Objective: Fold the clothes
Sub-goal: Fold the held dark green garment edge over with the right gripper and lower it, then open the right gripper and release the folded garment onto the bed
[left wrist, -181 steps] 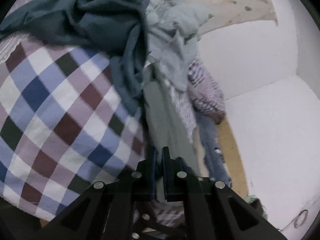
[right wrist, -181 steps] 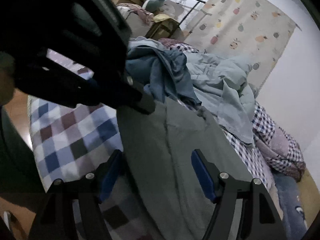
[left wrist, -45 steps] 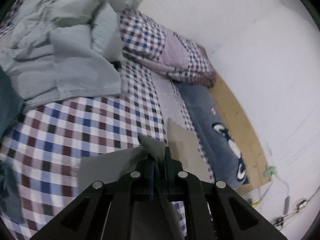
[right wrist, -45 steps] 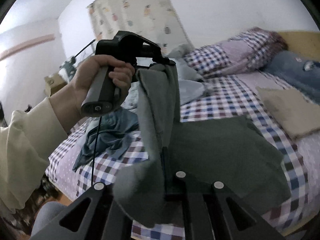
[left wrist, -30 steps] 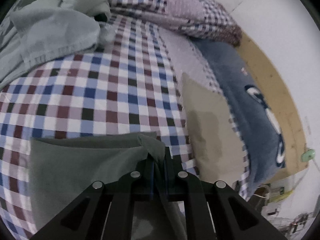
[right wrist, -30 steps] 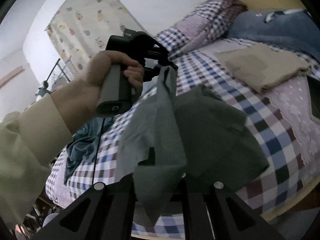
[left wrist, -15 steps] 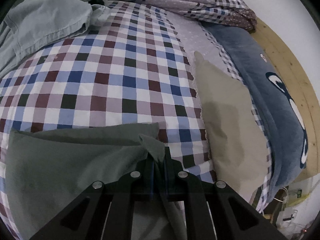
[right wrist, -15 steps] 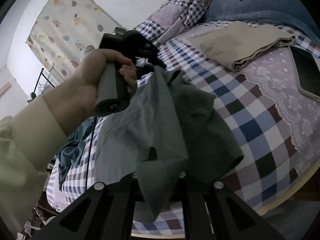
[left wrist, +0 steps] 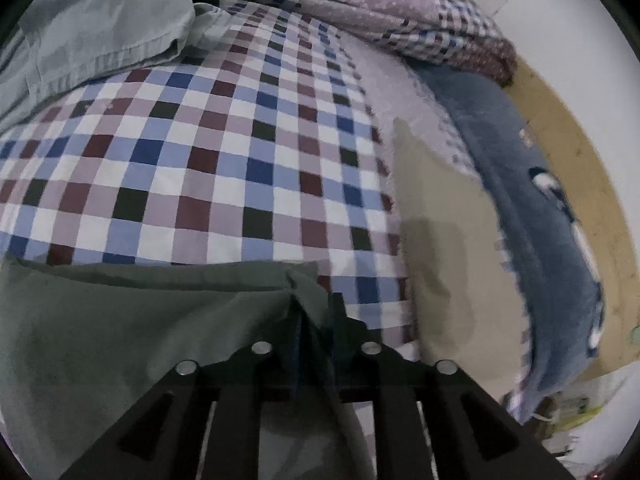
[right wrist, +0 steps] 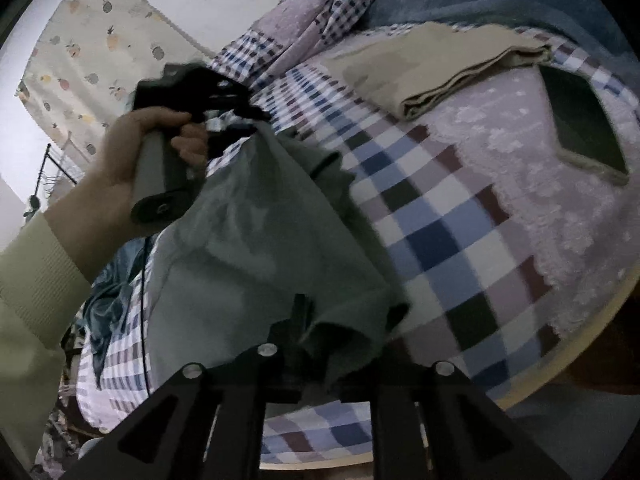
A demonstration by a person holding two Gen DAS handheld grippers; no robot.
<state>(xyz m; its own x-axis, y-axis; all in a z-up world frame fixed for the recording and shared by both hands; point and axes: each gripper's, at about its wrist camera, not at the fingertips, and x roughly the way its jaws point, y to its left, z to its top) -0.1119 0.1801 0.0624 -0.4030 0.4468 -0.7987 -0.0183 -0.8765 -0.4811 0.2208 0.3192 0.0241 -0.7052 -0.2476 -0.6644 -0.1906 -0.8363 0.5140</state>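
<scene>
Both tongs grip the grey-green garment: the left tongs pinch one corner, the right tongs another, holding it just above the checkered bed beside a folded beige cloth

Both the left claw and right claw are clamped tight, the left held raised in a hand.

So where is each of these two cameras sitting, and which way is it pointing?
Left wrist: on the left gripper, looking along the checked bed; only its own shut fingers show.
Right wrist: on the right gripper, facing the person's left hand.
Shared: the grey-green garment both pinch, and the folded beige cloth.
</scene>
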